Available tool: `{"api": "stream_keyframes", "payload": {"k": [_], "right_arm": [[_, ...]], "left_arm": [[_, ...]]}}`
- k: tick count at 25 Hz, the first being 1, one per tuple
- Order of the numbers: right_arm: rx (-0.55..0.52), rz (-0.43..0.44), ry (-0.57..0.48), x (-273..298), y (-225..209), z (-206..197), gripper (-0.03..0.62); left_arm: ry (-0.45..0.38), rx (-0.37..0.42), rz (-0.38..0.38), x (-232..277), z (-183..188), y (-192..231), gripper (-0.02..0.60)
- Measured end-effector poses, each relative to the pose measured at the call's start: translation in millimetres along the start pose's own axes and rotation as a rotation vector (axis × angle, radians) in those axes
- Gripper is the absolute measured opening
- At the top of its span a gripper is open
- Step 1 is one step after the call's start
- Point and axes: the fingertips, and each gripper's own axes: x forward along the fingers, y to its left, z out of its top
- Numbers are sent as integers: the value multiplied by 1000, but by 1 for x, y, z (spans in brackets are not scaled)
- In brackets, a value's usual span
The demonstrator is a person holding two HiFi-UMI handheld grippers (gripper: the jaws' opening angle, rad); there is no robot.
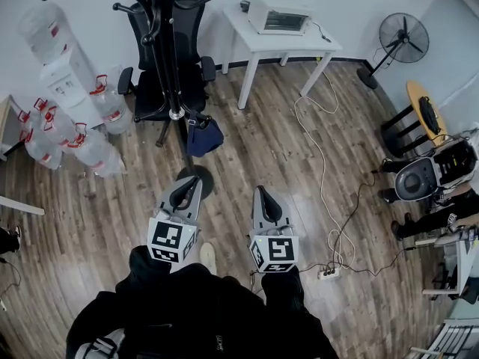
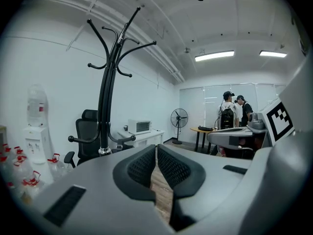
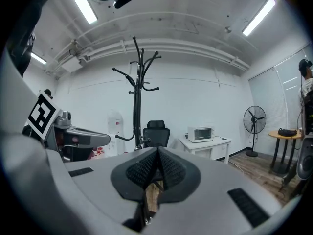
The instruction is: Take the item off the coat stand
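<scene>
Both grippers sit low in front of me, side by side and apart. On my left gripper (image 1: 192,183) the jaws are closed, pads meeting at the tips, with nothing between them; only wood floor (image 1: 254,148) shows through the slit below. My right gripper (image 1: 261,193) is closed the same way and holds nothing.

Just ahead of the left gripper is the round base (image 1: 207,182) of the black stand (image 1: 169,58). A dark blue bag (image 1: 203,136) hangs low on it, right beside the pole and a little above the base, apart from both grippers. From the gripper views the upper hooks look bare.

Behind the stand is a black chair (image 1: 168,43). To its right a white table (image 1: 277,47) against the wall carries a small oven (image 1: 278,21). Off to my left, water bottles (image 1: 75,137) crowd the floor around a dispenser (image 1: 63,81). A pale cable (image 1: 322,163) winds across the floor from the table to a power strip (image 1: 327,273) near my right gripper. A fan (image 1: 403,40) occupies the far right corner, near a round table (image 1: 426,111).
</scene>
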Motion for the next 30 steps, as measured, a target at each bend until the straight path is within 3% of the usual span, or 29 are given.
{"api": "stream_keyframes", "payload": {"k": [8,17,23,30], "right_arm": [[-5,27,-13,23,-4,8,15],[-26,120,-29,52,-11,21,15],[-35,237,-47,96,-37,30,15],[-50,425,-42,155,-36,38,15]], "left_arm": [[-10,6,24,11,7,11,32],[-22,-7,107,24,18,20,32],[-26,-14,235,50,25,27,32],[-27,-45,410,74,33,52,32]]}}
